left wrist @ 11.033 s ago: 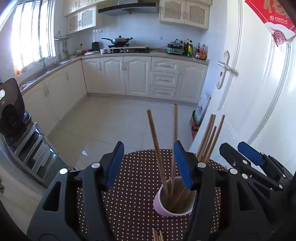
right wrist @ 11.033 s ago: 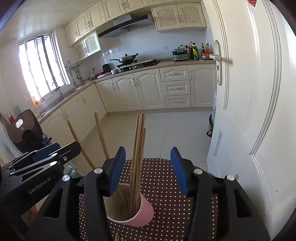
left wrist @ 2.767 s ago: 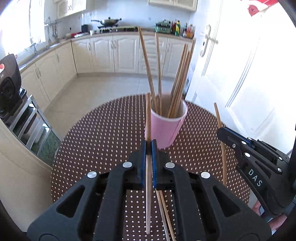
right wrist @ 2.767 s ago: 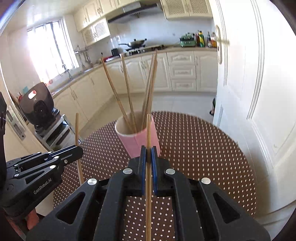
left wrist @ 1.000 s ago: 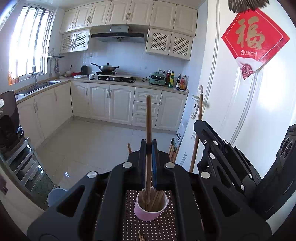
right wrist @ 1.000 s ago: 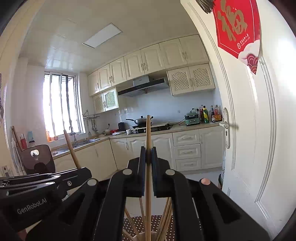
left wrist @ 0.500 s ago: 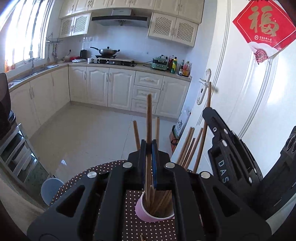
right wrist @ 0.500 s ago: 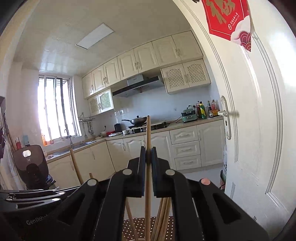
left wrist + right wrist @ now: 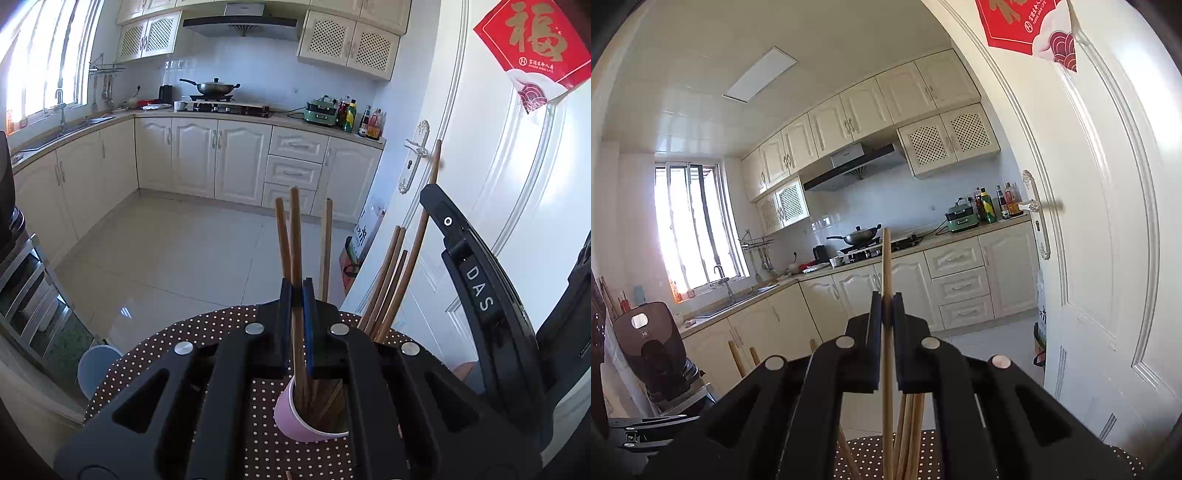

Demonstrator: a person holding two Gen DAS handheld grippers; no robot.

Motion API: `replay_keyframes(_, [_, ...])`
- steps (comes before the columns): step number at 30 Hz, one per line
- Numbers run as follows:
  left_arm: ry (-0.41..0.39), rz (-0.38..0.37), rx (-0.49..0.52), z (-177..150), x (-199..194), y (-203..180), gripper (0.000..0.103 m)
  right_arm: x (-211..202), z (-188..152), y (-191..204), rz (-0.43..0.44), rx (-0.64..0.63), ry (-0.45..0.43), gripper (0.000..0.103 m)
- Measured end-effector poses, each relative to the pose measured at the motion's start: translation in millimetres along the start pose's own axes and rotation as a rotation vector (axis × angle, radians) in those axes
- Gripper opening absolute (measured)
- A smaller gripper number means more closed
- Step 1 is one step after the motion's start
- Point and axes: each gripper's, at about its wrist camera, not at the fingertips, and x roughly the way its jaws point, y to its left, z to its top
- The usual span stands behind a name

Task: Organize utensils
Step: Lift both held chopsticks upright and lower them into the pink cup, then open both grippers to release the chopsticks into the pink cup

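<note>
The left gripper tilts downward, its jaws clamped on a chopstick. The right gripper points about level, its jaws clamped on another chopstick standing upright between them.

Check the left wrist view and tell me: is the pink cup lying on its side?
No, the pink cup stands upright on the dotted tablecloth with chopsticks sticking up out of it.
</note>
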Motion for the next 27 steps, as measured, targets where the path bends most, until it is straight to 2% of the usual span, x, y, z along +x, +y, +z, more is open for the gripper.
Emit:
replay_keyframes(11, [-0.014, 0.006, 0.007, -8.7, 5.8, 3.6, 0.007, 3.3, -31.0, -0.9, -0.031, -0.029, 0.104, 0.004])
replay_keyframes(19, [-0.015, 0.0, 0.006, -10.4, 4.7, 6.4, 0.007, 0.0, -35.4, -0.1, -0.047, -0.032, 0.126, 0.006])
replay_keyframes(22, [-0.013, 0.0, 0.037, -10.0, 2.6, 2.8, 0.008, -1.6, -34.4, 0.7, -0.044, -0.032, 0.132, 0.013])
replay_keyframes(24, [-0.014, -0.006, 0.041, -9.8, 0.9, 0.0, 0.013, -6.1, -32.4, 1.6, -0.039, -0.03, 0.126, 0.022])
replay_keyframes(26, [-0.031, 0.0, 0.034, -9.6, -2.1, -1.1, 0.031, -9.5, -30.3, 4.0, -0.041, -0.039, 0.123, 0.032])
replay_keyframes(27, [-0.044, 0.013, 0.027, -9.3, -4.7, -0.6, 0.034, -11.4, -29.2, 4.1, -0.044, -0.04, 0.12, 0.032])
